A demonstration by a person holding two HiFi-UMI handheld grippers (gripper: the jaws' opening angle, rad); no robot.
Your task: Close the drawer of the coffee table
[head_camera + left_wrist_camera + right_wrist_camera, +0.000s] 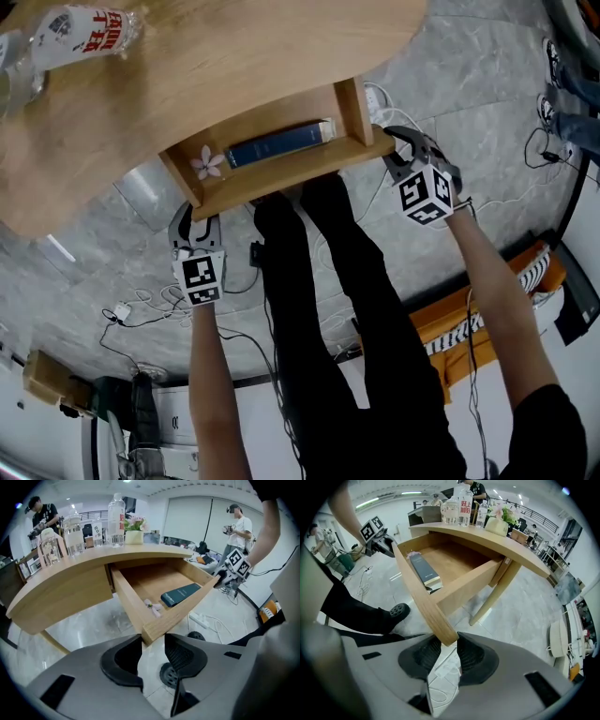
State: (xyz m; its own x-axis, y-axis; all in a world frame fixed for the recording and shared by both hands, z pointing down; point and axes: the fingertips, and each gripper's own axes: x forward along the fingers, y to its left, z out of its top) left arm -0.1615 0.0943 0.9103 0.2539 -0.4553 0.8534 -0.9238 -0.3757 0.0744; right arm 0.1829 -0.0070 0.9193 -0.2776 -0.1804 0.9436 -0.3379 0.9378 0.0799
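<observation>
The wooden coffee table [234, 56] has its drawer [281, 183] pulled out toward me. Inside the drawer lie a dark blue book [277, 145] and a pale flower [207, 162]. My left gripper [195, 217] is at the left end of the drawer front. In the left gripper view its jaws [152, 651] are closed around that corner of the front panel [183, 611]. My right gripper [398, 141] is at the right end. In the right gripper view its pads [449, 651] pinch the end of the panel [417, 592].
My legs in black trousers [309, 281] stand just under the drawer front. Cables and a power strip [201, 619] lie on the grey marble floor. A water bottle [84, 33] and jars [72, 534] stand on the tabletop. Other people [239, 524] are in the background.
</observation>
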